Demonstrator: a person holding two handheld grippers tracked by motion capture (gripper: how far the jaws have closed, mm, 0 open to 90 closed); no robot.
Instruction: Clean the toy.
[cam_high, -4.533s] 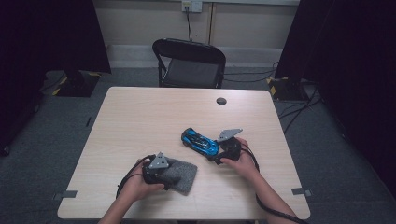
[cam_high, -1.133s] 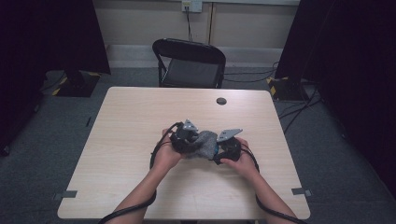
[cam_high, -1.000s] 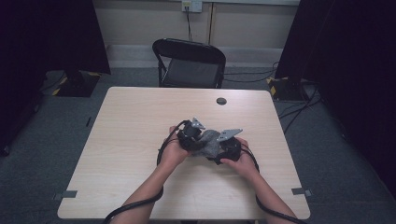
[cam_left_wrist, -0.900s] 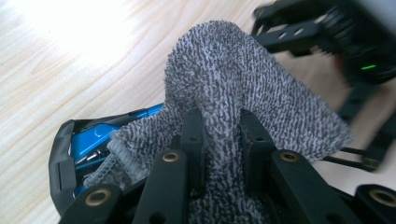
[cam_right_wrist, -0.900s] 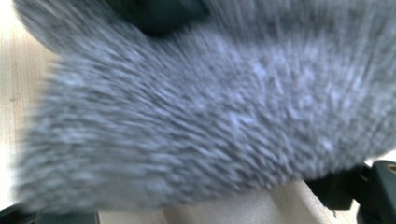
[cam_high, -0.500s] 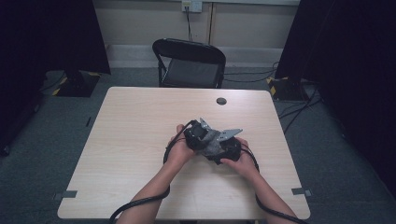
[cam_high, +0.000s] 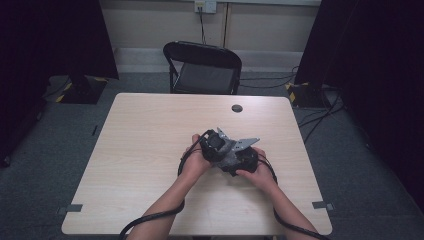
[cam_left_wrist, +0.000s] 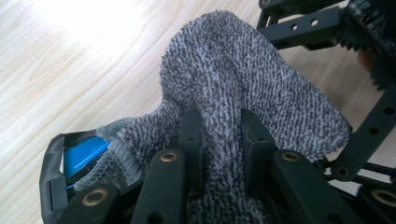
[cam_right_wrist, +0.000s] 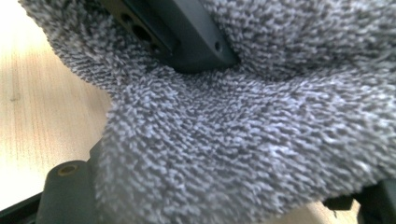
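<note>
Your left claw (cam_left_wrist: 218, 140) grips one grey terry cloth (cam_left_wrist: 243, 79), one blue toy car (cam_left_wrist: 84, 154) beside it; right claw (cam_high: 245, 161): cannot tell

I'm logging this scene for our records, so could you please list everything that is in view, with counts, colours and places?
Table: one, light wood, centre of the room.
Cloth: one, grey speckled terry, mid-table, draped over the toy car and pinched between the left gripper's jaws.
Toy car: one, blue, mostly under the cloth, a corner peeking out at the lower left of the left gripper view.
Round cap: one, dark, on the table near its far edge.
Folding chair: one, black, behind the table.
Wall socket: one, pale, on the far wall.
Left gripper: one, black, shut on the cloth.
Right gripper: one, black, against the cloth; jaws hidden.
Hands: two, left hand, right hand.
</note>
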